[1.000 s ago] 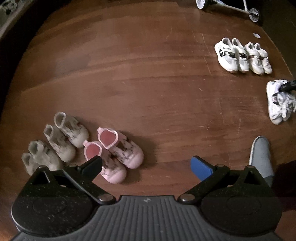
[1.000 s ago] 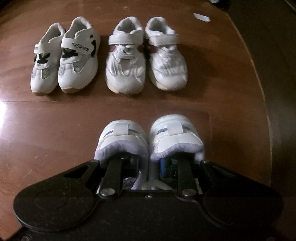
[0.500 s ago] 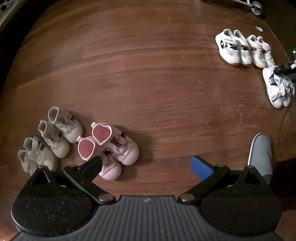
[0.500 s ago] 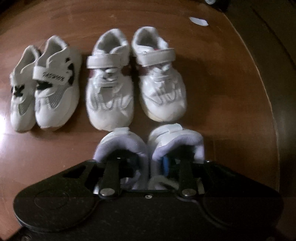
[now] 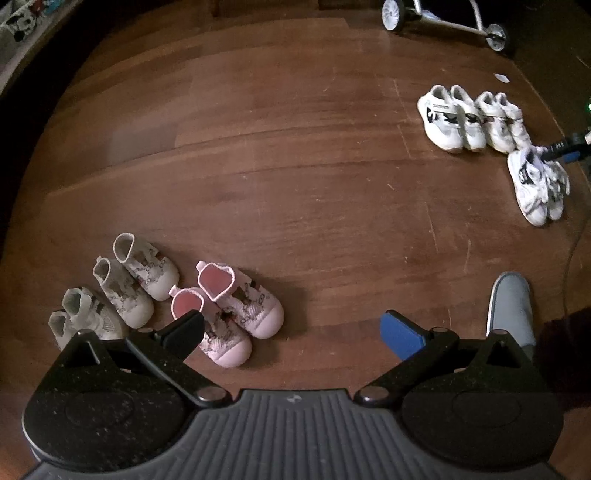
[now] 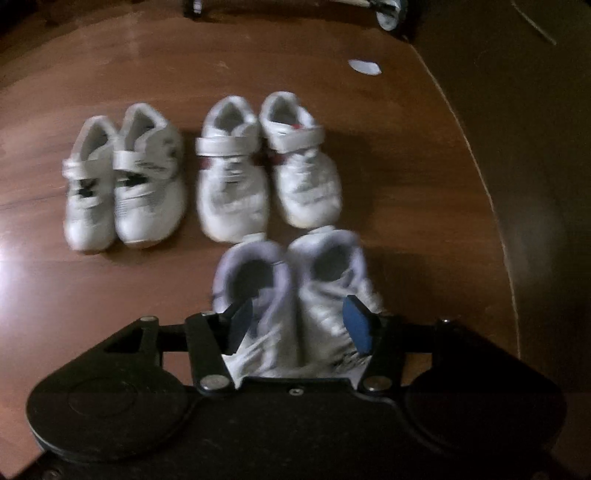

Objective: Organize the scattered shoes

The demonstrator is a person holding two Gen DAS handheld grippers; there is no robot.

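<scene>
My right gripper point(image 6: 299, 321) hangs over a pair of white sneakers with lilac lining point(image 6: 295, 291) that stands on the wooden floor. Its jaws are opening, the blue pads sit on either side of the pair, and I see no pad pressing. Just beyond stand a white pair with red trim point(image 6: 266, 173) and a white pair with black marks point(image 6: 122, 184), side by side. My left gripper point(image 5: 291, 328) is open and holds nothing. A pink pair point(image 5: 236, 314) lies by its left finger, with a cream pair point(image 5: 136, 284) and a grey-white pair point(image 5: 81, 317) further left.
A scooter's wheels point(image 5: 393, 13) stand at the far edge of the floor. A white scrap point(image 6: 364, 67) lies beyond the sneakers. A person's foot in a grey slipper point(image 5: 511, 306) stands by my left gripper's right finger. A darker surface point(image 6: 535, 184) borders the floor on the right.
The right gripper's fingers were close together inside the lilac-lined sneakers; they have spread apart and the gripper has risen. The left gripper has shifted slightly and stays open.
</scene>
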